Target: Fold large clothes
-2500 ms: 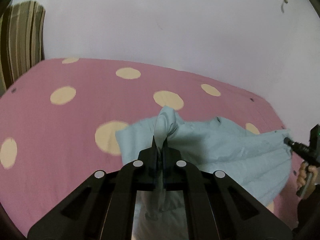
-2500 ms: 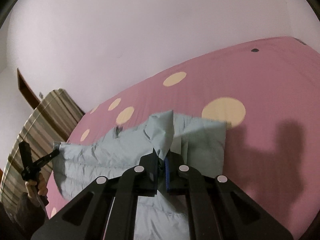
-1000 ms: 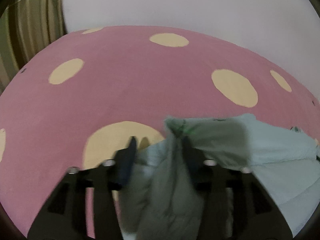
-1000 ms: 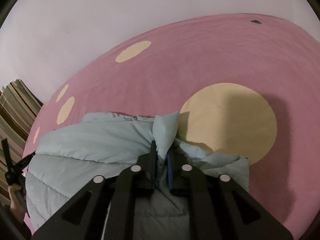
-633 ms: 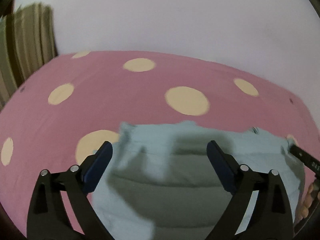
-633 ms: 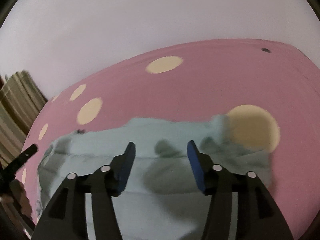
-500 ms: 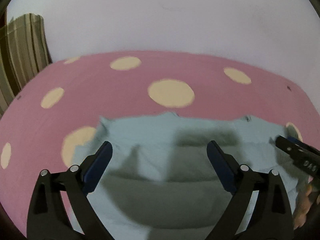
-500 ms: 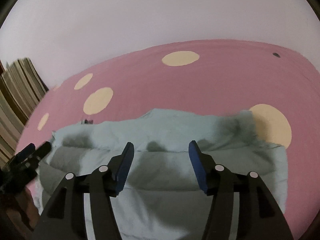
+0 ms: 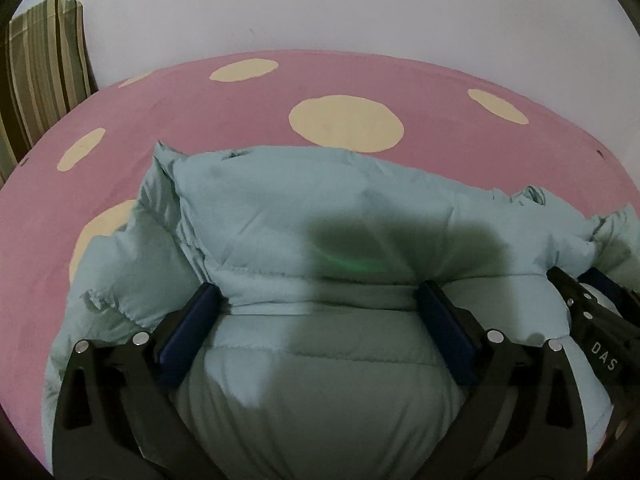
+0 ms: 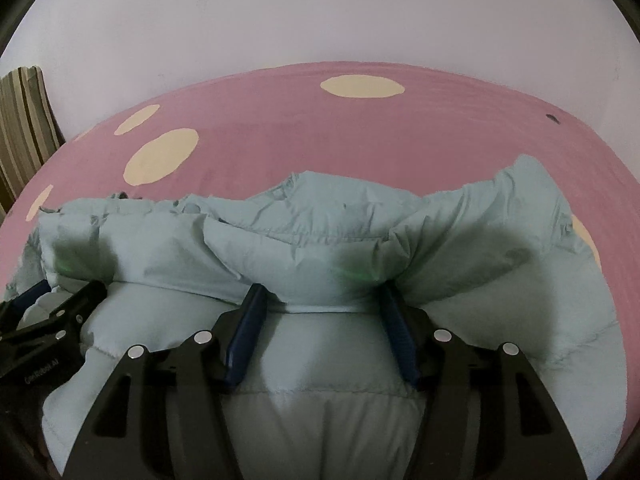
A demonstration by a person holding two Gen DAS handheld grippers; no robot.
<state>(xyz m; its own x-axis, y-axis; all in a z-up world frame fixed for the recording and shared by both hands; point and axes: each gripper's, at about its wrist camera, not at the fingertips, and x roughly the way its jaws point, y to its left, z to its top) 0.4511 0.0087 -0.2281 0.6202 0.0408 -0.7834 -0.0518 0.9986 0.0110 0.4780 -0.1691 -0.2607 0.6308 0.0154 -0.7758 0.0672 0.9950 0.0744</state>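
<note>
As both grippers, left [image 9: 318, 306] and right [image 10: 324, 306], have just opened and released, the jacket [image 9: 360, 208] lies crosswise just ahead of them.

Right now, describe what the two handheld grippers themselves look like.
Both are matte black, angular frames with triangular cut-outs and round silver fasteners. The left gripper and right gripper each carry two dark blue finger pads. White lettering marks their sides; on the right gripper it seems to read "DAS".

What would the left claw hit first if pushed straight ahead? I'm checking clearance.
Most likely the folded edge of the blue puffer jacket, just beyond the open left claw; depth is unclear.
</note>
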